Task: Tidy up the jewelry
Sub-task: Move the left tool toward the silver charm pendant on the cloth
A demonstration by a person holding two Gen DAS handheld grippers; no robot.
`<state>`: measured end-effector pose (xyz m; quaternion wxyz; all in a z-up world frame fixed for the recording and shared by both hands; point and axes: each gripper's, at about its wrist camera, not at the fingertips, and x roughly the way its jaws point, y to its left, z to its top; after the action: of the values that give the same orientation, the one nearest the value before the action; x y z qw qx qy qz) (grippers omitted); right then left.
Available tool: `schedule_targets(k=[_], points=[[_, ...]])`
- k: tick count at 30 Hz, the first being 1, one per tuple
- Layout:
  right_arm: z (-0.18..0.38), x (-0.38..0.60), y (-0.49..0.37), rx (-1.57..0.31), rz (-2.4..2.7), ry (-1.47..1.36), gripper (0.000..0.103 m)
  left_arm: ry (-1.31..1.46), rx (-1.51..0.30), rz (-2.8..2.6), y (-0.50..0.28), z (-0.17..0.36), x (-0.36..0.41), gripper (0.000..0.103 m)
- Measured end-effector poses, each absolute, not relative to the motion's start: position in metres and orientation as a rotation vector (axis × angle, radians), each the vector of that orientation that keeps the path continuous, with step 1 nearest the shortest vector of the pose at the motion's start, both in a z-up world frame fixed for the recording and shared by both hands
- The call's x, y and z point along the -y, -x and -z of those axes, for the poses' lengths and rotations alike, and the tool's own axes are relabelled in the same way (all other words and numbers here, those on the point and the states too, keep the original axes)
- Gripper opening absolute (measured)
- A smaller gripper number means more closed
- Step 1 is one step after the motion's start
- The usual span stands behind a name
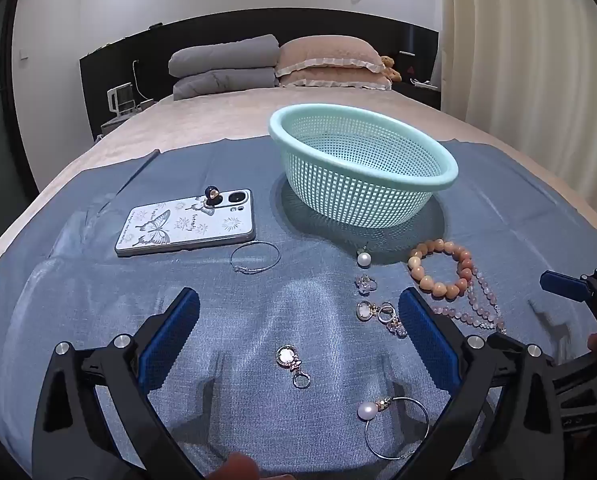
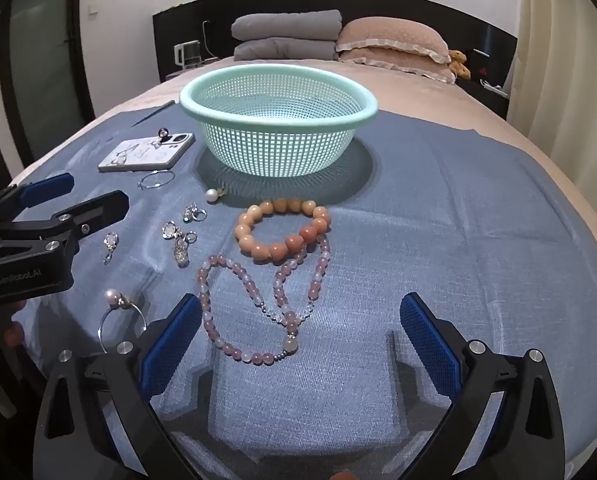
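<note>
Jewelry lies on a blue cloth (image 1: 98, 280) in front of an empty mint green basket (image 1: 362, 178), also in the right wrist view (image 2: 278, 140). An orange bead bracelet (image 2: 284, 228) and a pink bead necklace (image 2: 258, 300) lie ahead of my right gripper (image 2: 298, 332), which is open and empty. My left gripper (image 1: 298, 320) is open and empty above a small round pendant (image 1: 292, 364). A pearl hoop (image 1: 394, 428), crystal earrings (image 1: 380, 314), a pearl drop (image 1: 363, 258) and a thin ring hoop (image 1: 254, 258) lie around it.
A phone in a butterfly case (image 1: 186, 222) lies left of the basket. The cloth covers the foot of a bed with grey and pink pillows (image 1: 278, 64) at the headboard. A curtain (image 1: 538, 60) hangs at the right.
</note>
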<state>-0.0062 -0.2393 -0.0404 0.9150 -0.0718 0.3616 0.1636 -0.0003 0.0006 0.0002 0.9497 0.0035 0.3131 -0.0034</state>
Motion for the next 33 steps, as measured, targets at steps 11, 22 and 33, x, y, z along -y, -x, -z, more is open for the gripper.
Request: schedule_targets(k=[11, 22, 33], points=[[0.04, 0.238, 0.007, -0.737, -0.336, 0.142, 0.095, -0.033, -0.638, 0.008, 0.002, -0.001, 0.005, 0.097], [0.042, 0.239, 0.004, -0.748, -0.339, 0.144, 0.095, -0.021, -0.661, 0.01, -0.003, 0.003, 0.001, 0.097], [0.043, 0.239, 0.003, -0.751, -0.332, 0.144, 0.095, -0.033, -0.654, 0.0, -0.004, 0.004, -0.001, 0.097]])
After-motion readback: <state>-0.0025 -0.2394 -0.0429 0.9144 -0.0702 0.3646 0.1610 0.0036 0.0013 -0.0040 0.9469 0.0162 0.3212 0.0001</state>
